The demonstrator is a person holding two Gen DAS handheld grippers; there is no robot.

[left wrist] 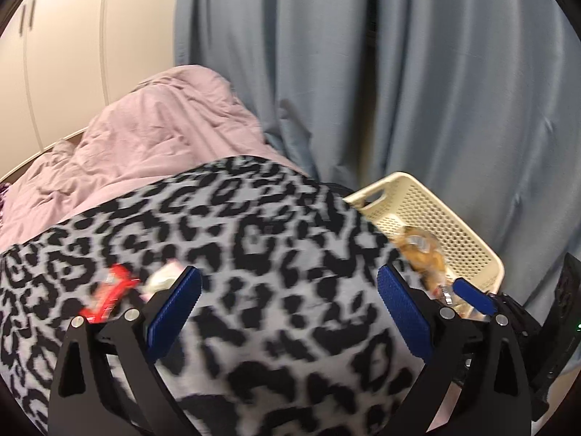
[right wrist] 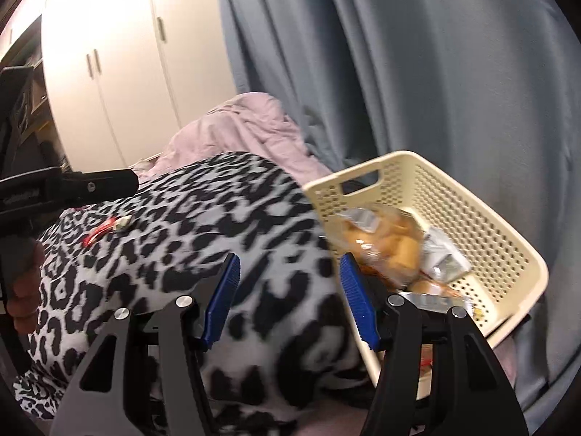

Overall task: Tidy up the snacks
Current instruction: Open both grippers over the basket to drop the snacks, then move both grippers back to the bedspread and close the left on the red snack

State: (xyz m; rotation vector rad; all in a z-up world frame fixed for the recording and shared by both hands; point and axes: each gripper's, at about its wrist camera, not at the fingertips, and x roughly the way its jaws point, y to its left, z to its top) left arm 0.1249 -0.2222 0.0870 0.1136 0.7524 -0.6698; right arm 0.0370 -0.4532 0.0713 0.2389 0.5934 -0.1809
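**Loose red snack sits on the left tool's side, far from the basket**

Both tools are spread wide with nothing between their blue pads. The left tool [left wrist: 288, 305] hangs over the leopard-print blanket [left wrist: 254, 239] spread on the bed. The right tool [right wrist: 290, 290] hovers at the near edge of the cream basket [right wrist: 508, 254], which fills the right of its frame.

The basket already holds a clear bag of golden pastries [right wrist: 385, 243] and some silver packets [right wrist: 443, 258], with another silver wrapper at the near rim. So part of the sorting looks done.

What remains loose, as far as can be seen, is a red snack packet [left wrist: 109, 290] lying on the blanket, with a pale wrapper [left wrist: 163, 276] touching it. In the left wrist view the pair sits at lower left, just outside that tool's left finger [left wrist: 178, 301]. In the right wrist view the red packet [right wrist: 100, 232] appears small at middle left, well apart from the right tool, beyond a stretch of blanket.

The left tool is clearly the nearer one. The packet's long axis seems to run diagonally, from lower left to upper right in the left wrist frame, though motion blur makes this uncertain. The likely next move is a short shift of the left tool toward lower left, turned so the pads close across the packet's narrow width. The basket lies at the opposite side, at right of that frame, so the carry would cross the blanket.
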